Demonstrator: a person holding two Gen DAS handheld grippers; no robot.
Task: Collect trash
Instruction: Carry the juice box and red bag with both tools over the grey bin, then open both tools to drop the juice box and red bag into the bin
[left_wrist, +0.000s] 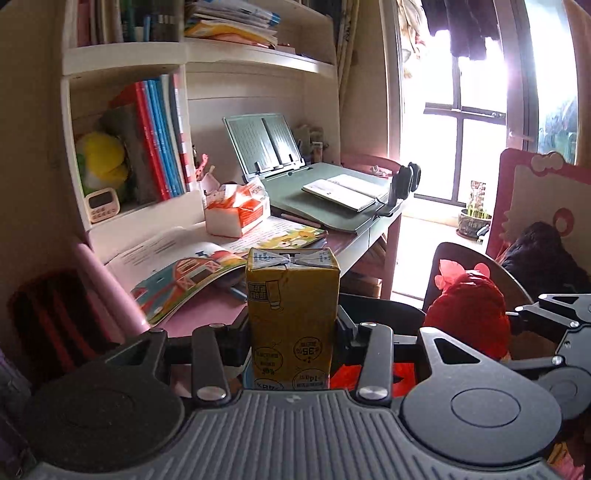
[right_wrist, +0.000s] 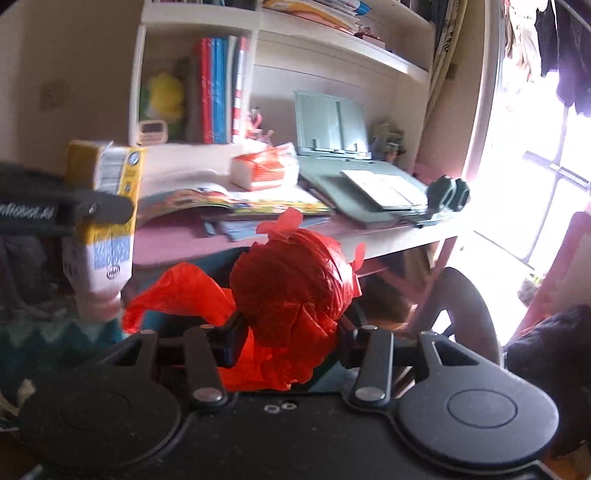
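Yellow carton (left_wrist: 292, 314), base hidden between left claw (left_wrist: 291, 328) fingers.

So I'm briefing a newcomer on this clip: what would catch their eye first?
The yellow drink carton, clamped upright in the left tongs before the desk. Next, the bunched red plastic bag gripped in the right tongs, below the desk's edge, and the glaring window on the right.

A pink desk (left_wrist: 207, 306) stands against a pale wall, with a white shelf unit (left_wrist: 125, 62) above it holding upright books (left_wrist: 159, 136). An open picture book (left_wrist: 192, 266) lies on the desk, near a green reading stand (left_wrist: 264, 142). On the right, strong daylight comes through a tall window (left_wrist: 465, 110) with dark bars.
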